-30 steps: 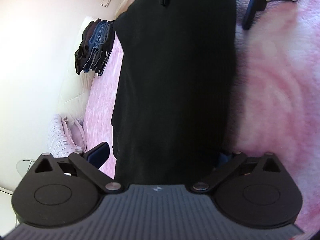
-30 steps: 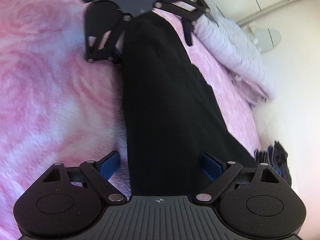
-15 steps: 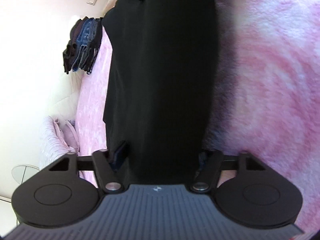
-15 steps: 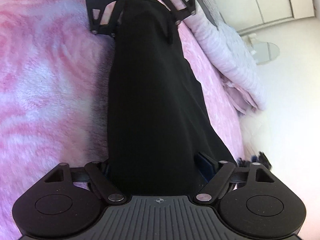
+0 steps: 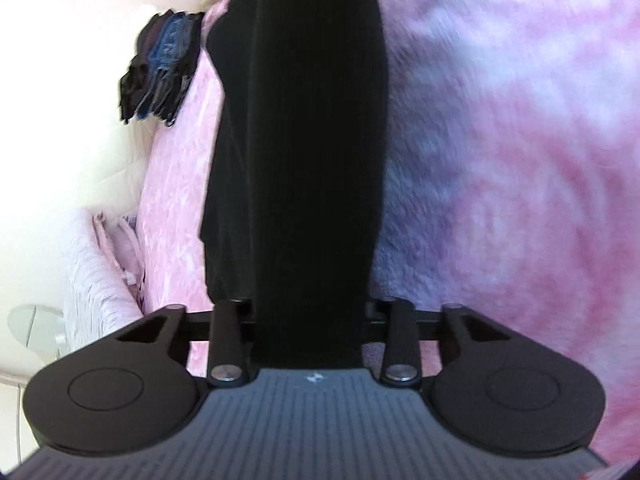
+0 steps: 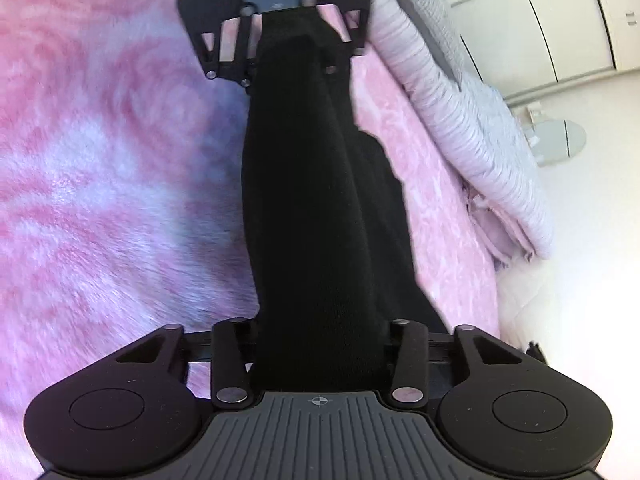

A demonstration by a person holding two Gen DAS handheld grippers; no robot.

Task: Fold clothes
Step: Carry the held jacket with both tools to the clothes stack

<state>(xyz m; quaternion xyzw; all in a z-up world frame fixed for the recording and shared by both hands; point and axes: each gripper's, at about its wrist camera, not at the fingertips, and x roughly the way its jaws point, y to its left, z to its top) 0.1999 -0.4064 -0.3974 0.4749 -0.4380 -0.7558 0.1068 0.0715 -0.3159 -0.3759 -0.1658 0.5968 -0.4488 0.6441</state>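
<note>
- Upper left of the left wrist view: a stack of dark and blue folded clothes (image 5: 162,66) sits on the far edge of the bed (image 5: 500,160); no container is in sight, so the bed carries everything
- Centre of both views: the black garment (image 5: 312,140) hangs stretched as a long band between the two tongs, above the pink blanket
- Left tongs (image 5: 310,316) are clenched on one end of the black garment; right tongs (image 6: 320,328) are clenched on the other end
- To fold well, I judge both ends should stay level and taut, edges aligned, and the cloth lowered flat onto the bed without twisting
- Right of the right wrist view: a pale striped pillow (image 6: 472,128) lies along the bed's side
</note>
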